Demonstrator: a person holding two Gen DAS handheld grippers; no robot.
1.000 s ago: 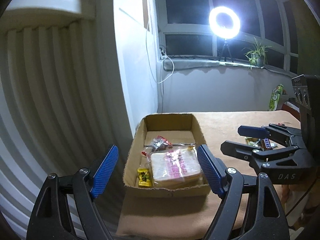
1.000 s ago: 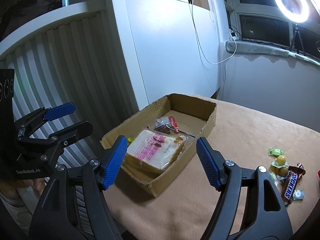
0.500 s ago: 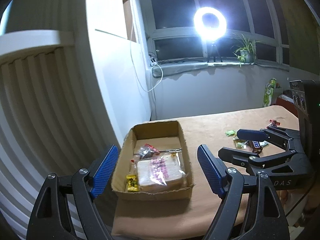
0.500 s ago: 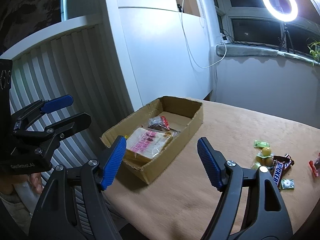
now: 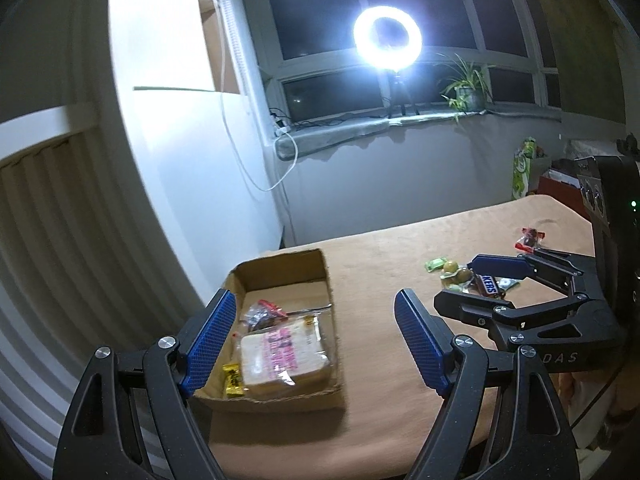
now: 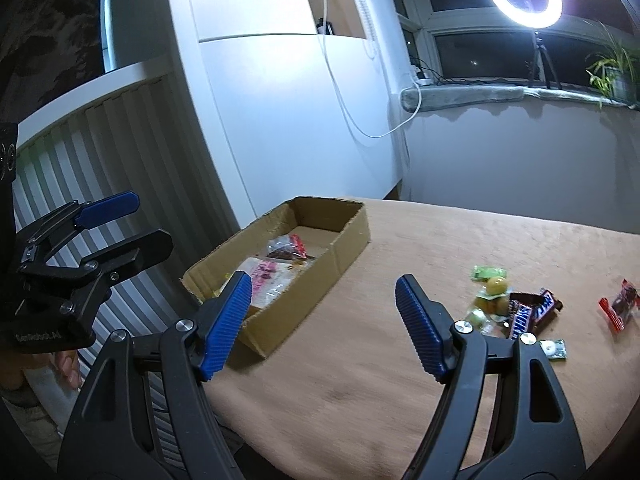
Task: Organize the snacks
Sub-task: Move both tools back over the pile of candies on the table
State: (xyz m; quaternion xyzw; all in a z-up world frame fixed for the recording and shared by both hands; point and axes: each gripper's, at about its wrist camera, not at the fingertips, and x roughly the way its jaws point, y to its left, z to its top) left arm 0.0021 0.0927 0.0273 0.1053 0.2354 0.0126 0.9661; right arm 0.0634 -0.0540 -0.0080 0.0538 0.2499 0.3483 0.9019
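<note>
A cardboard box (image 5: pixel 332 300) (image 6: pixel 344 252) stands at the table's left end and holds a wrapped bread loaf (image 5: pixel 280 356) (image 6: pixel 266 280), a red-and-clear packet (image 5: pixel 262 312) (image 6: pixel 288 246) and a yellow candy (image 5: pixel 233 380). Loose snacks lie to the right: a Snickers bar (image 6: pixel 532 312) (image 5: pixel 488 284), green candies (image 6: pixel 488 272) (image 5: pixel 436 265), round yellow-green sweets (image 6: pixel 496 286) and a red packet (image 6: pixel 620 304) (image 5: pixel 530 238). My left gripper (image 5: pixel 316 340) (image 6: pixel 132 228) is open and empty before the box. My right gripper (image 6: pixel 324 324) (image 5: pixel 476 284) is open and empty, left of the loose snacks.
The table (image 6: pixel 400 360) has a tan cloth and its near edge is close below both grippers. A white cabinet (image 6: pixel 280 100) and a ribbed panel (image 5: pixel 60 240) stand left of the box. A ring light (image 5: pixel 387 38) and a plant (image 5: pixel 466 88) are on the windowsill.
Both grippers have drawn back and up from the box, which looks smaller now. The loose snacks on the right have come fully into view. Both grippers stayed open.
</note>
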